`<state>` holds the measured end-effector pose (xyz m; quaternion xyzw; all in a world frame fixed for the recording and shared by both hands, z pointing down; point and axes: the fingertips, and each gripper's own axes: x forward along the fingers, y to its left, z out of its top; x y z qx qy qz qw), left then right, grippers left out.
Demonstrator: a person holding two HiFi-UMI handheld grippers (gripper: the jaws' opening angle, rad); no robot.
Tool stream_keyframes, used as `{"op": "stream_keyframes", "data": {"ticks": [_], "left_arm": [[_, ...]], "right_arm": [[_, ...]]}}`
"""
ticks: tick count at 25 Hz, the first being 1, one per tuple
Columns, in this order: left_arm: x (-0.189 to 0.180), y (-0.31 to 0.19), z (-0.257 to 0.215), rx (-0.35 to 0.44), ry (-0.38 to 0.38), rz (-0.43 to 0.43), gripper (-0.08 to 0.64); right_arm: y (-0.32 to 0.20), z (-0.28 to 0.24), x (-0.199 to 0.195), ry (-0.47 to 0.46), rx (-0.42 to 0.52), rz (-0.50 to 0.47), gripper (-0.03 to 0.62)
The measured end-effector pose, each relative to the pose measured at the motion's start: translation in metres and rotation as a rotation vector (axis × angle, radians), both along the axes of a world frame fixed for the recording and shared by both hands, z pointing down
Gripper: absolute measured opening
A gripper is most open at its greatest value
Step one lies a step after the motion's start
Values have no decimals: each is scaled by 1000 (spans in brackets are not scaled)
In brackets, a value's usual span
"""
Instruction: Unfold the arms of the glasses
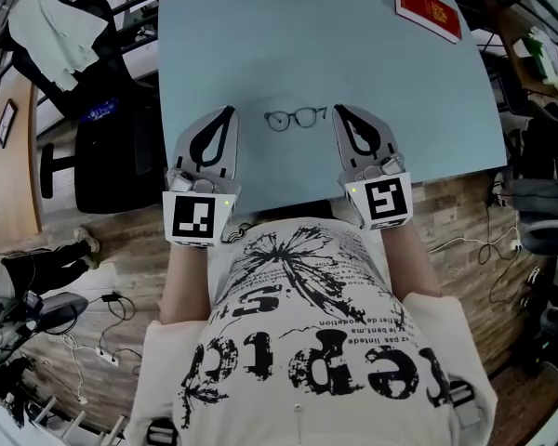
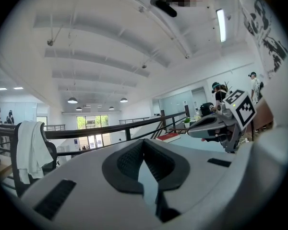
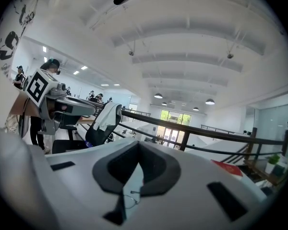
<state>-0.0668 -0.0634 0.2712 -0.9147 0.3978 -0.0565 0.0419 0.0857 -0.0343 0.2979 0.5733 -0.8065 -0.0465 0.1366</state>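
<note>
Left gripper [image 2: 144, 143]: jaws closed, tips meeting, nothing between them.
Red book [image 2: 169, 137] lies just off the tips at 3 o'clock, on the pale blue table [image 2: 201, 143]. Right gripper [image 2: 196, 129] sits farther out at 3 o'clock, its marker cube [image 2: 243, 107] facing the lens. Chair draped in white cloth [image 2: 30, 150] at 8 o'clock. Dark railing [image 2: 86, 131] crosses mid-frame.

Open-plan office or lab hall, possibly upper level. Blue worktable [image 1: 260, 35]; office chair [image 1: 107, 165] at 9 o'clock; cables [image 1: 121, 307], power strip [image 1: 102, 354] on wood floor [image 1: 465, 212] at 7 o'clock. High white beamed ceiling [image 2: 110, 47], pendant lamps [image 2: 72, 100], black railing [image 2: 110, 128].
</note>
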Motion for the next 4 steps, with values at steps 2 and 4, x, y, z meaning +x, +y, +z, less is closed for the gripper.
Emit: {"op": "stream_keyframes", "data": {"ticks": [2,4], "left_arm": [[-1,-3,1,-6,1,-9,18],[-1,-7,2,-10,1,-17,17]], "right_arm": [[-2,0,1,4,0,-1,8],[-5,1,3,5,-1,-1,8]]}}
